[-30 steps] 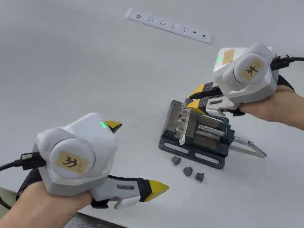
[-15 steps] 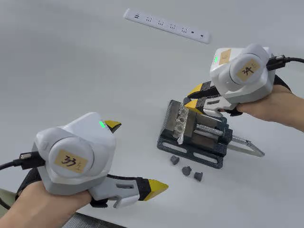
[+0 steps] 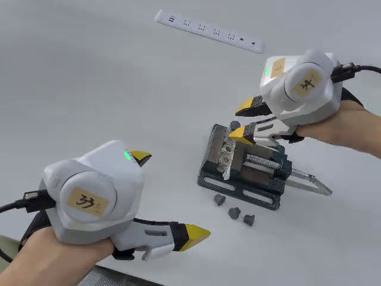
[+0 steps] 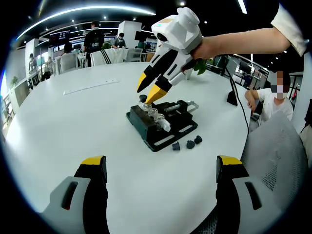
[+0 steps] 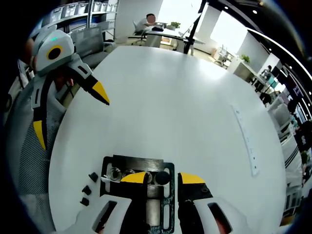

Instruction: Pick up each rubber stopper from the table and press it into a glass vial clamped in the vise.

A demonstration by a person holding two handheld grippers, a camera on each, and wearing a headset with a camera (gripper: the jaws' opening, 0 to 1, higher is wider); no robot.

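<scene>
Item: rubber stoppers (image 3: pixel 234 212), three loose, small and dark, lying on the table (image 3: pixel 119 89) just beside the near foot of the vise (image 3: pixel 262 179); close together but not touching.
Seated stopper (image 5: pixel 162 178): one dark plug on the mouth of the end vial, at the end of the row farthest from the loose three; how deep it sits cannot be told.
Glass vials (image 3: pixel 226 156): clear, upright, in a row clamped between the vise's jaws; the rest appear open-mouthed.
Right gripper (image 3: pixel 241 122): over the far end of the vise, jaws parted with a tip on either side of the seated stopper and a gap to it on both sides; released, carrying nothing.
Left gripper (image 4: pixel 161 165): well apart from the vise, over bare table, jaws spread wide, empty.
Power strip (image 3: pixel 208 31): white, on the far side of the table, well apart from the work.
Handling, stopper (judgement): light, soft and springy, grippy rather than slippery; likely to tip or roll if nudged. Take it across the wider head with the jaw tips low to the table, leaving the narrow end free to enter the vial mouth.
Handling, vial (judgement): thin glass, fragile. Press straight down along its axis, gently, with no sideways load.
Progress (judgement): one stopper placed, three to fetch.
</scene>
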